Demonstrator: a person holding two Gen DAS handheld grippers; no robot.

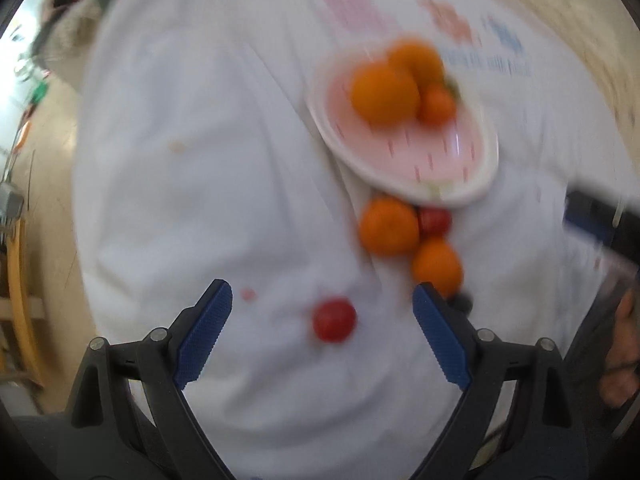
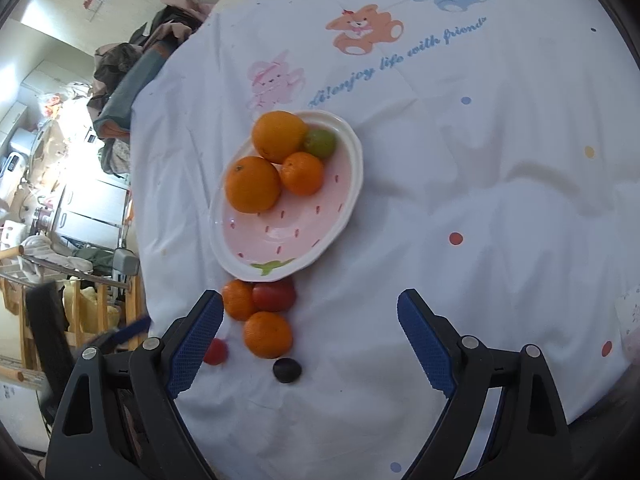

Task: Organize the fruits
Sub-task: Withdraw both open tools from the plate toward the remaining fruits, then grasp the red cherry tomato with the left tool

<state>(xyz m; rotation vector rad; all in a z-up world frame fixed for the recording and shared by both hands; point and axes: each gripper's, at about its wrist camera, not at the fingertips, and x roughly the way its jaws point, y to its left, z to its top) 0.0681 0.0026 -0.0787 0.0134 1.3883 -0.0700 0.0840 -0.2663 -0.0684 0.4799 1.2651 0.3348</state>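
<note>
A pink oval plate (image 2: pixel 280 232) with a white rim holds three oranges (image 2: pixel 253 184) and a green fruit (image 2: pixel 320 143). Just in front of it on the white cloth lie two oranges (image 2: pixel 268 334), a red tomato (image 2: pixel 276 295), a dark plum (image 2: pixel 287 370) and a small red tomato (image 2: pixel 216 351). My right gripper (image 2: pixel 310 300) hangs open above the cloth, the loose fruit by its left finger. The left wrist view is blurred. There my left gripper (image 1: pixel 322 294) is open, pointing steeply down, with the small red tomato (image 1: pixel 334 320) between its fingers, untouched. The plate (image 1: pixel 440 152) lies beyond.
The white tablecloth (image 2: pixel 480 160) carries bear prints and coloured dots. Its left edge drops to a floor crowded with a wooden rack (image 2: pixel 80 320) and a heap of clothes (image 2: pixel 132 64). A person's hand (image 1: pixel 624 344) shows at the right edge of the left wrist view.
</note>
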